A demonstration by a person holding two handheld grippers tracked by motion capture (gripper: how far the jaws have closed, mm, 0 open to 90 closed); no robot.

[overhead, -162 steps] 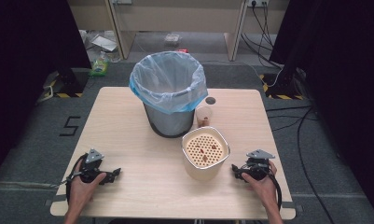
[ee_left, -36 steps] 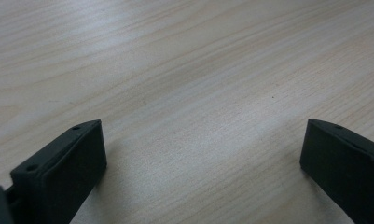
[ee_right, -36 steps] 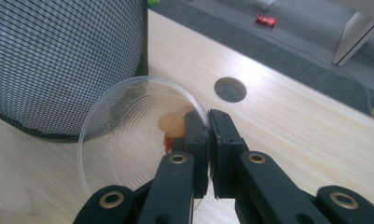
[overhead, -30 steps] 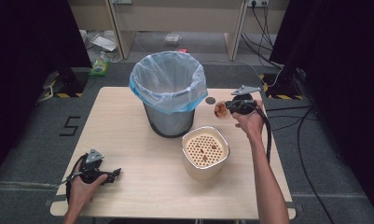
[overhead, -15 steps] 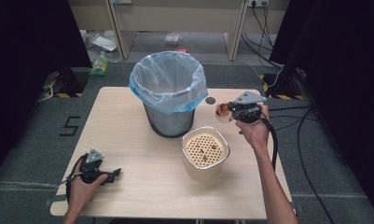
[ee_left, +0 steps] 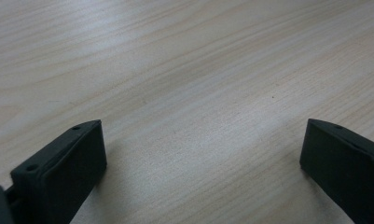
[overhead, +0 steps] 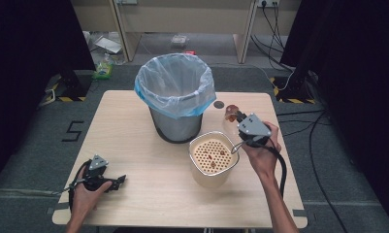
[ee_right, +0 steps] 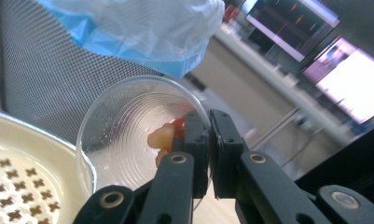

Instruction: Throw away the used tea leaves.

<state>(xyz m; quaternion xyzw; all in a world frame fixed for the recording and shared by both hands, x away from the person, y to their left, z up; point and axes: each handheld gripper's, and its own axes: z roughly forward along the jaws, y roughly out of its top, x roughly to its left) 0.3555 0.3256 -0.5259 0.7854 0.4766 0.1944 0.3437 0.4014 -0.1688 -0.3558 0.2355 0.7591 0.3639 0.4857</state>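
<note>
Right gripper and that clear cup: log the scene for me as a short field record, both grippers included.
right gripper: jaws shut on the rim of the clear plastic cup, held tilted beside the strainer bowl
cup contents: a few orange-red pieces near the jaws
strainer bowl: perforated insert, a few small pieces lying on it
trash bin: mesh, blue liner, upright behind the bowl
left gripper: jaws open, nothing between them, at the table's near left corner
round dark disc: on the table right of the bin
</note>
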